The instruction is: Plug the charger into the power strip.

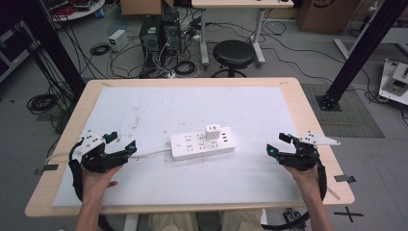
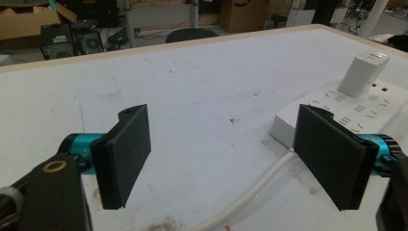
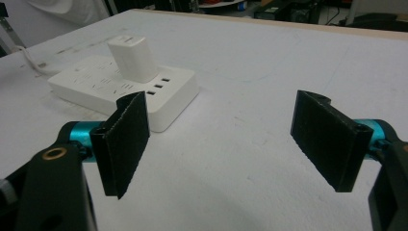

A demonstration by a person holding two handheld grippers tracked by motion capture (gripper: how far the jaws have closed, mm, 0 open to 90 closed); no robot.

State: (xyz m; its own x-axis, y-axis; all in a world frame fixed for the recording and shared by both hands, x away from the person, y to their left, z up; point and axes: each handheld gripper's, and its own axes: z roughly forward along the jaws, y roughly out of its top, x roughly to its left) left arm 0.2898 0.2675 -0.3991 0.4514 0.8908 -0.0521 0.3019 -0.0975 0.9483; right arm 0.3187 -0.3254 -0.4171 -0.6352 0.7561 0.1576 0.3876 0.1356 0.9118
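Note:
A white power strip [image 1: 202,143] lies on the white mat near the table's middle, with a white charger block [image 1: 212,131] plugged into its top. Its white cable [image 1: 149,154] runs left toward my left gripper [image 1: 121,141], which rests open on the mat at the left. In the left gripper view the strip [image 2: 356,110] and charger [image 2: 362,73] lie ahead to the right, and the cable [image 2: 250,195] passes between the jaws. My right gripper [image 1: 278,143] stands open at the right. From it, the strip [image 3: 120,91] and charger [image 3: 132,58] lie ahead to the left.
The white mat [image 1: 192,110] covers most of the wooden table [image 1: 308,110]. Beyond the far edge stand a black stool [image 1: 233,54], computer towers [image 1: 159,31] and loose floor cables. Black frame posts [image 1: 358,48] rise at both sides.

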